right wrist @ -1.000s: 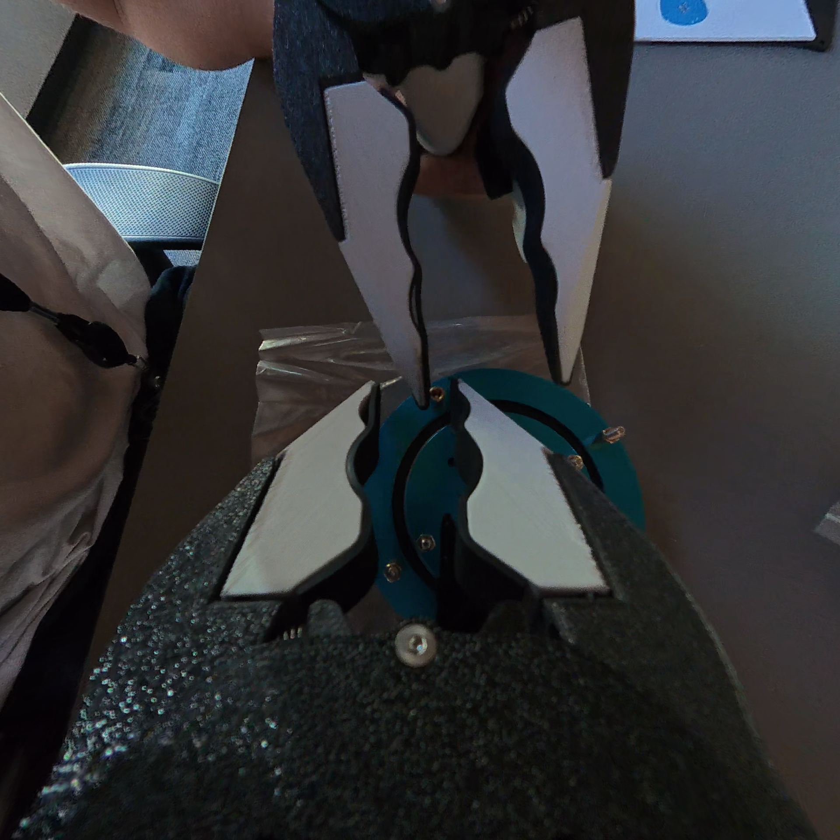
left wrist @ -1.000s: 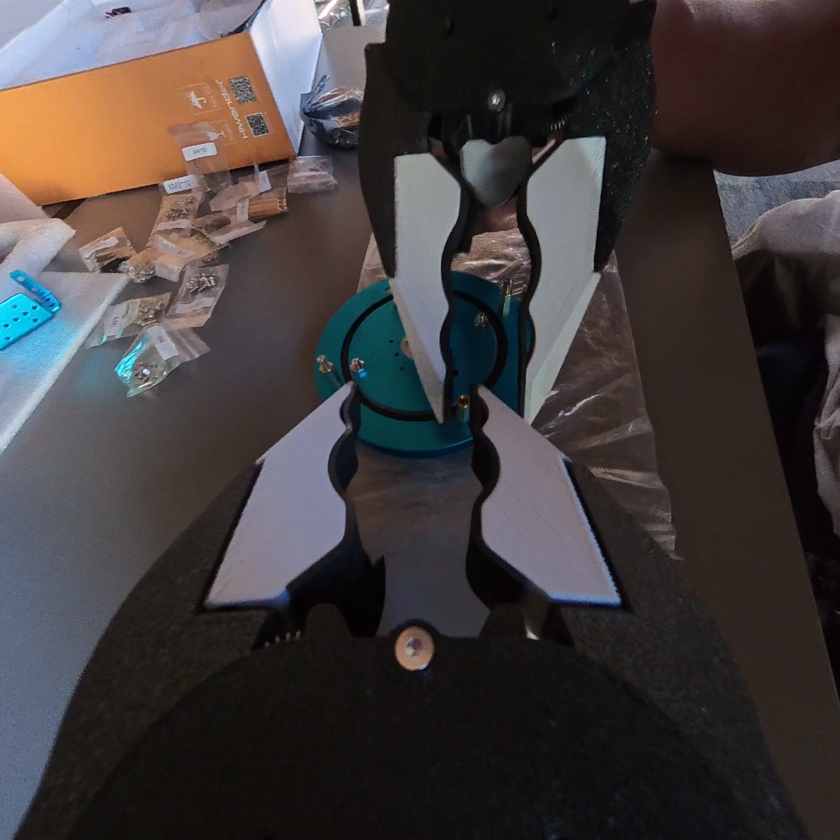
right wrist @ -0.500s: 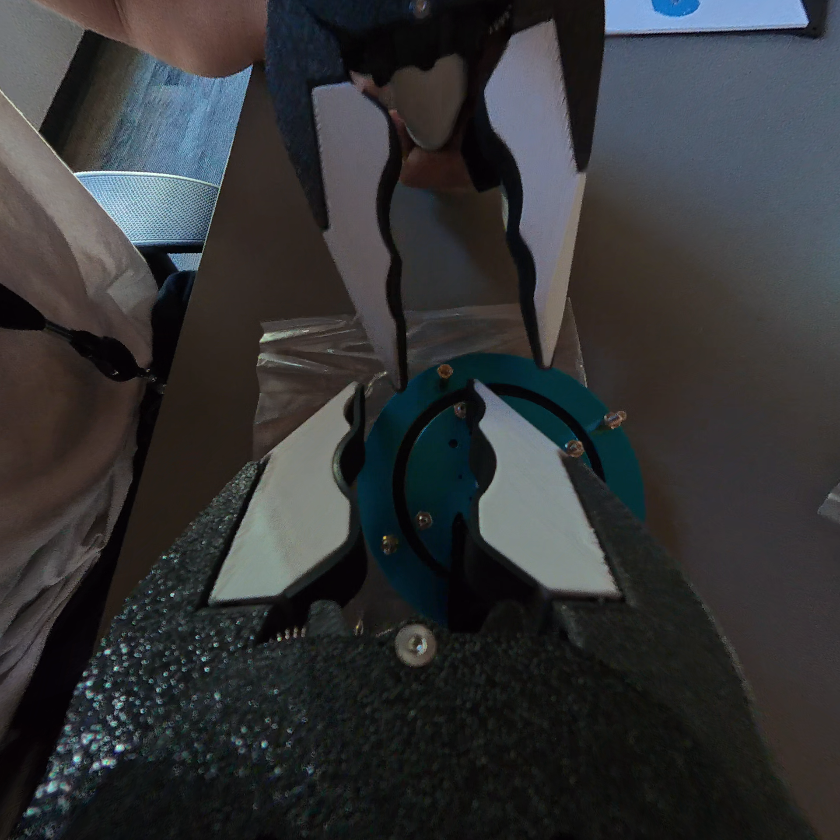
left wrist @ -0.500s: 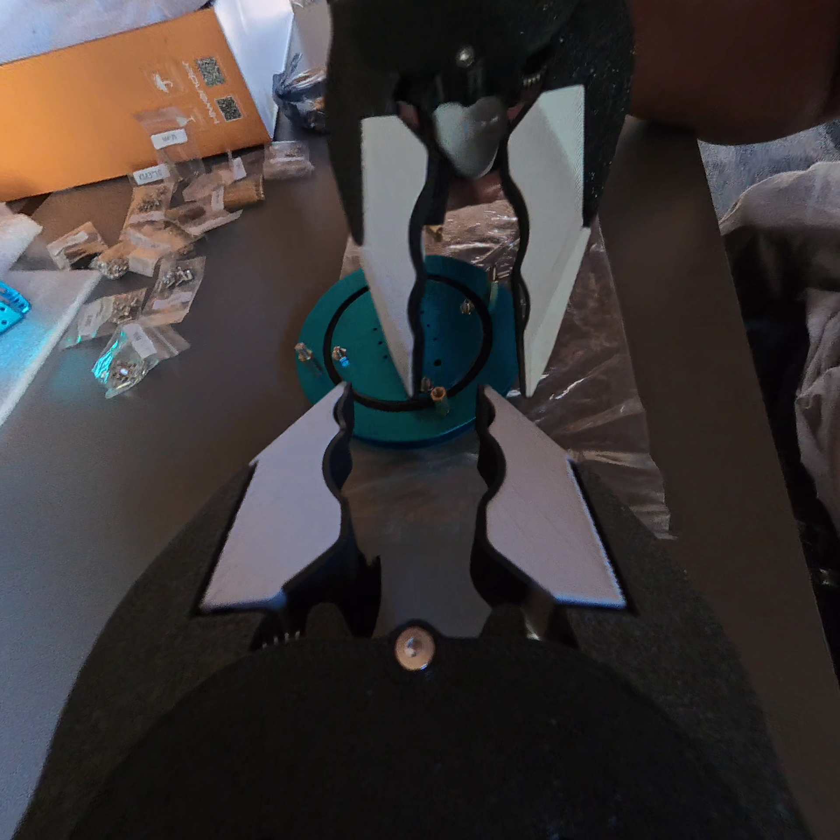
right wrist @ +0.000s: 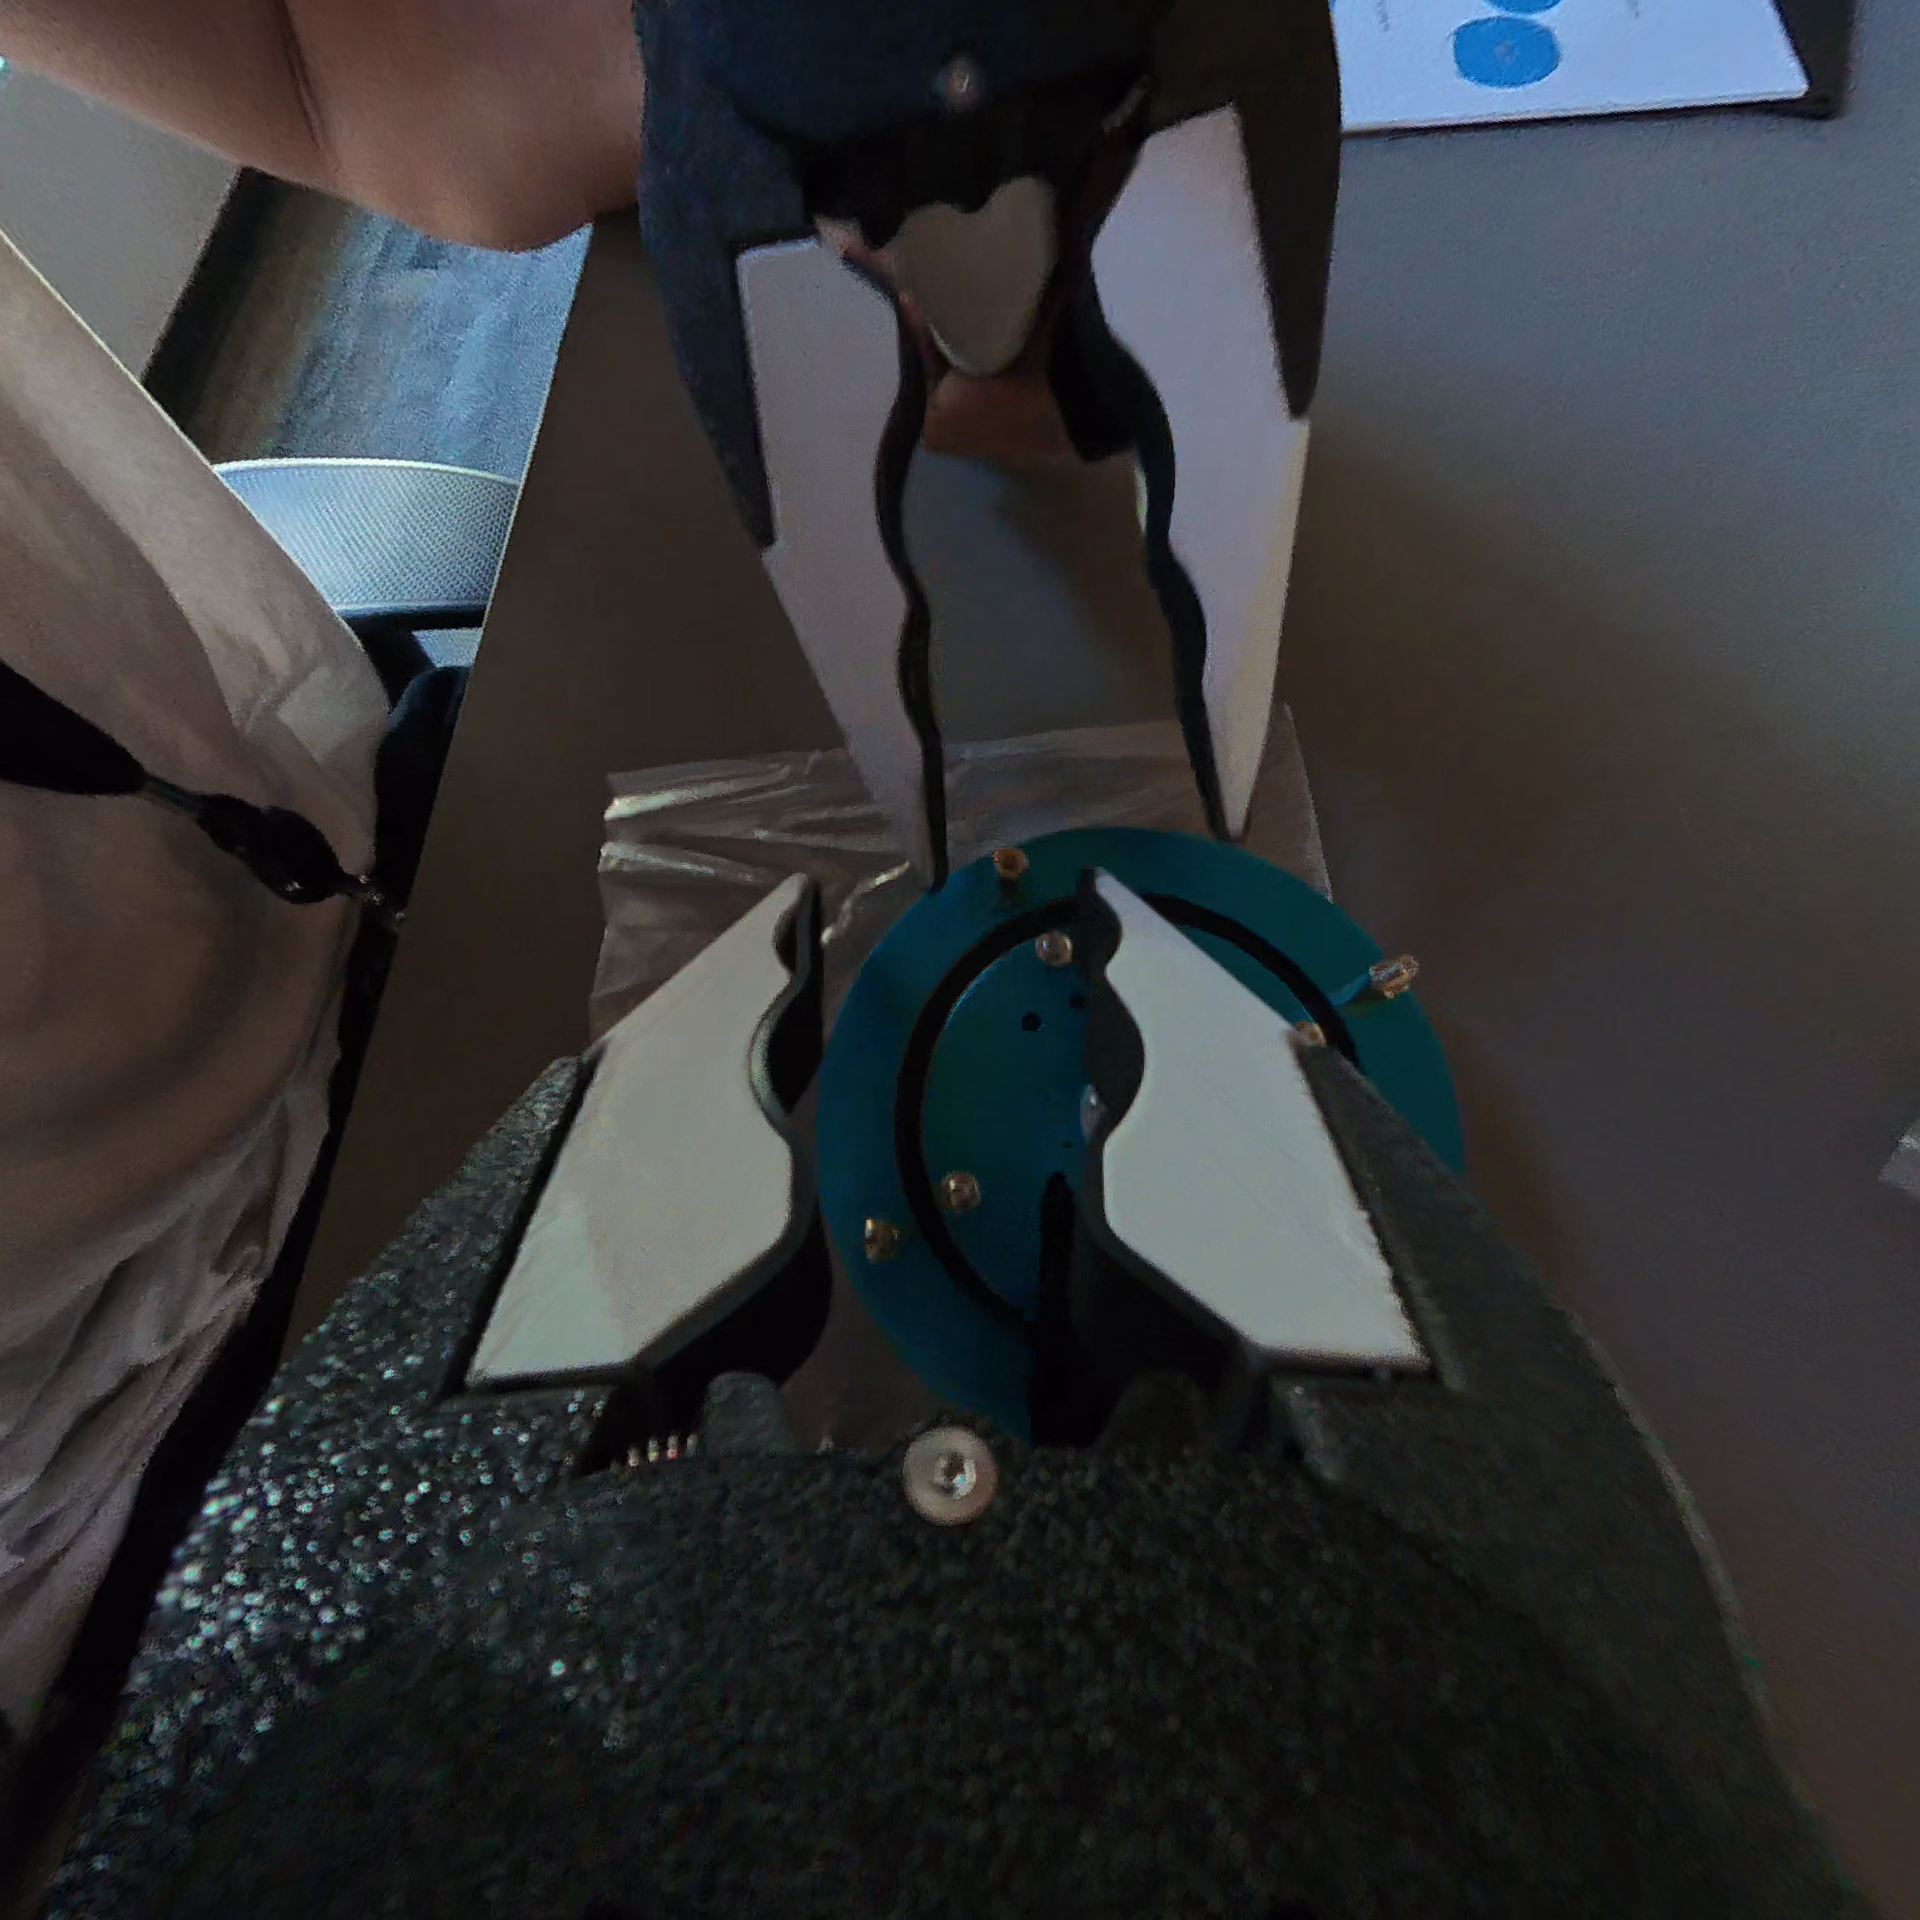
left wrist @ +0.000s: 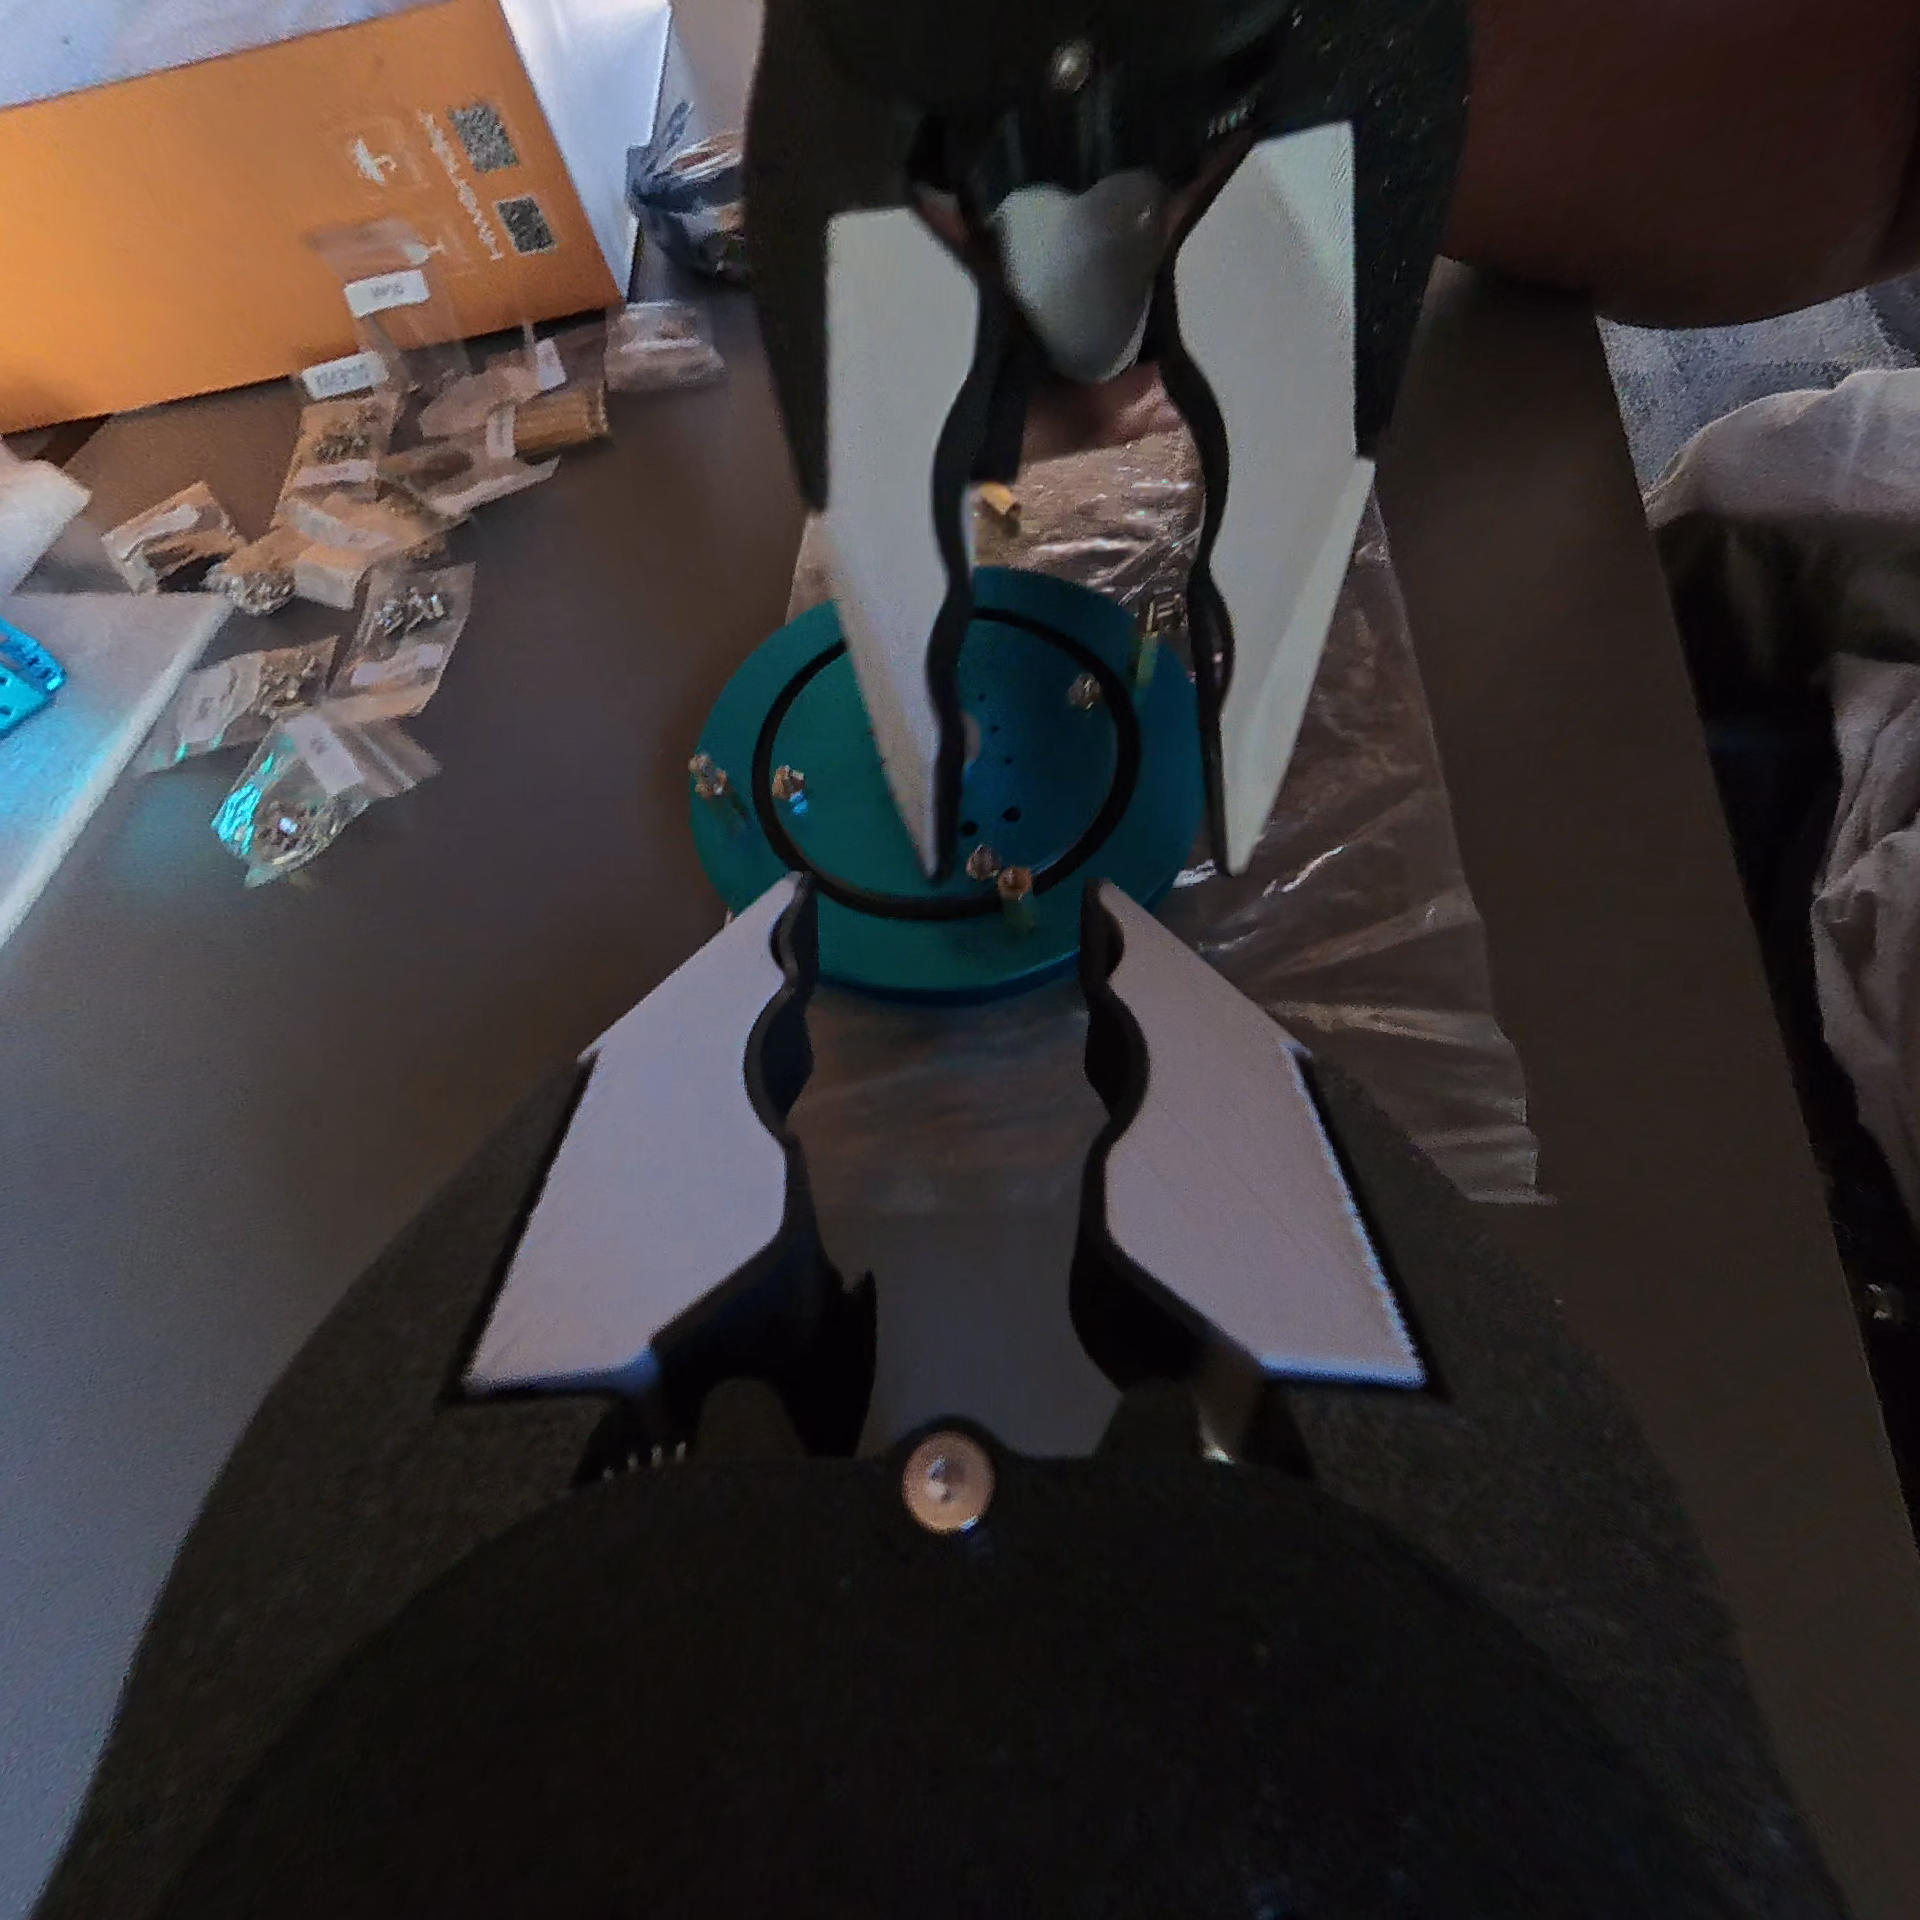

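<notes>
Both grippers have backed slightly off the disc (left wrist: 940, 790). Left gripper (left wrist: 945, 925) and right gripper (right wrist: 951, 914) gape empty over it on the counter (left wrist: 416, 1018).

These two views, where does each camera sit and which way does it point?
Left wrist view: on the left gripper, looking forward along its open fingers at the teal disc on a plastic bag; the right gripper faces it, a forearm behind.
Right wrist view: on the right gripper, above the teal disc; the left gripper faces it, with a forearm and clothing.
Shared: disc, bag, dark table, both grippers, seen from opposite sides.
</notes>
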